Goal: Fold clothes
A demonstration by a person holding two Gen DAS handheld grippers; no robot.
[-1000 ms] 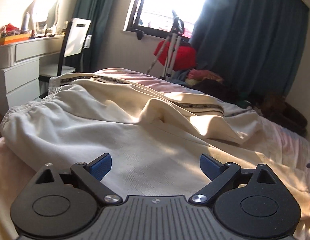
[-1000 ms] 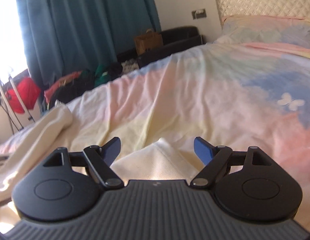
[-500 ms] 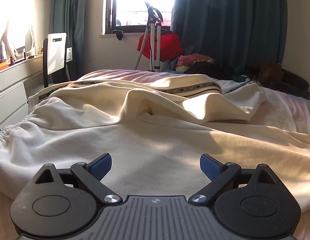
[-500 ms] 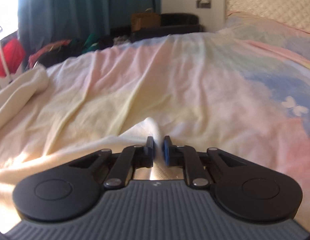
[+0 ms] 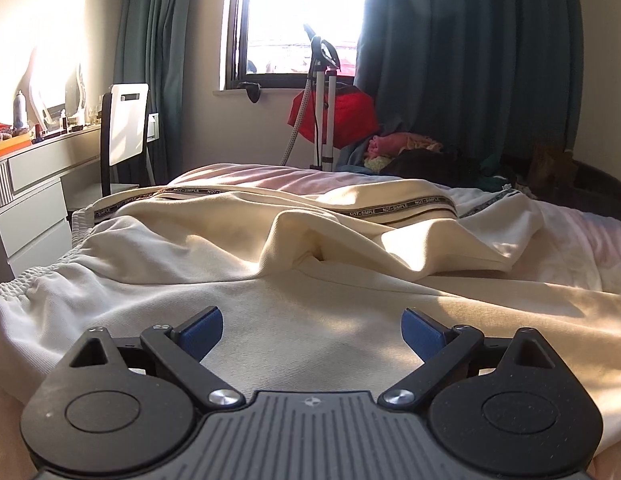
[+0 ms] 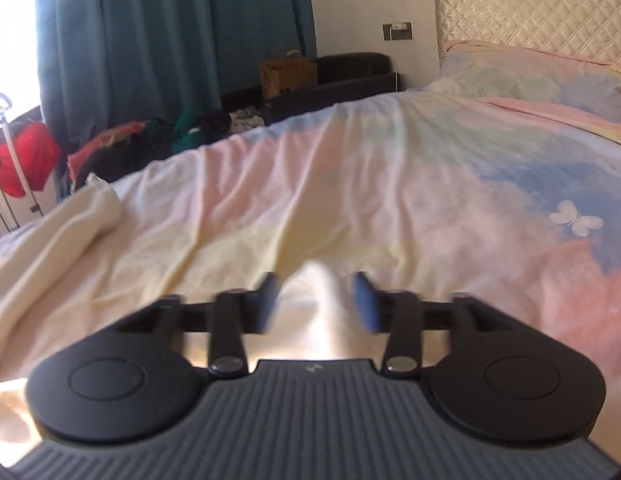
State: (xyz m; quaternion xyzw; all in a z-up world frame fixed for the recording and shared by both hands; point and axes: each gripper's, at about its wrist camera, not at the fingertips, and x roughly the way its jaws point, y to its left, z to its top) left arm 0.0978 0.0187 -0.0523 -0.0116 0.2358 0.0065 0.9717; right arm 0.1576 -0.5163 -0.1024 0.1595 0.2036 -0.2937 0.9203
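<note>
On bed (image 6: 390, 184): cream garment (image 5: 310, 304); both tongs (image 5: 311, 330) (image 6: 316, 300) parted.

Left gripper (image 5: 311, 330) spread wide; right gripper (image 6: 317, 300) parted.

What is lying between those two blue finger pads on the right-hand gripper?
In the right wrist view, a peak of the cream fabric garment rises between the right gripper's blurred, parted blue pads, over the pastel bedsheet.

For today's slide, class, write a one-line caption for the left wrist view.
Left gripper, fingers open, hovers above cream trousers spread on the bed near a sunlit window.
</note>
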